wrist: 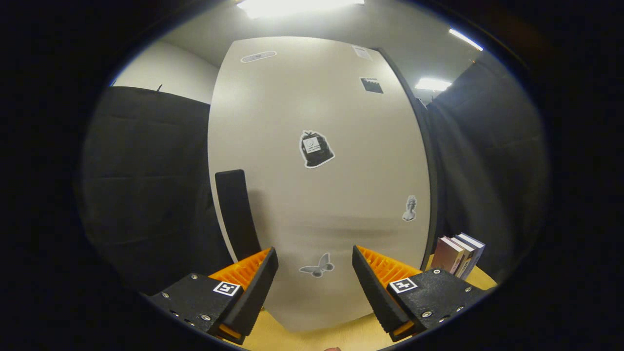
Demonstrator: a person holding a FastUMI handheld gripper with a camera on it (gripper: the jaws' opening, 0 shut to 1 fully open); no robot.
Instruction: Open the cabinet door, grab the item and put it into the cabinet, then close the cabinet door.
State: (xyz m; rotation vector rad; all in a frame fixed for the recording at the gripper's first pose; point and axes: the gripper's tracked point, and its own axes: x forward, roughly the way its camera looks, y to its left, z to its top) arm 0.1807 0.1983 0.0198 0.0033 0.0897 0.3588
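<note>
A tall cream cabinet door (317, 195) stands shut straight ahead of me, with several small stickers on it. Its black vertical handle (236, 214) runs along the door's left side, just beyond my left finger. My gripper (315, 258) is open, with nothing between its fingers, close in front of the lower part of the door. A few upright books (458, 256) stand on the wooden tabletop (312, 336) to the right of the cabinet, beyond my right finger.
Black cloth walls hang on both sides of the cabinet. A dark narrow gap shows along the door's right edge. Ceiling lights shine above. The light wooden tabletop lies under my fingers.
</note>
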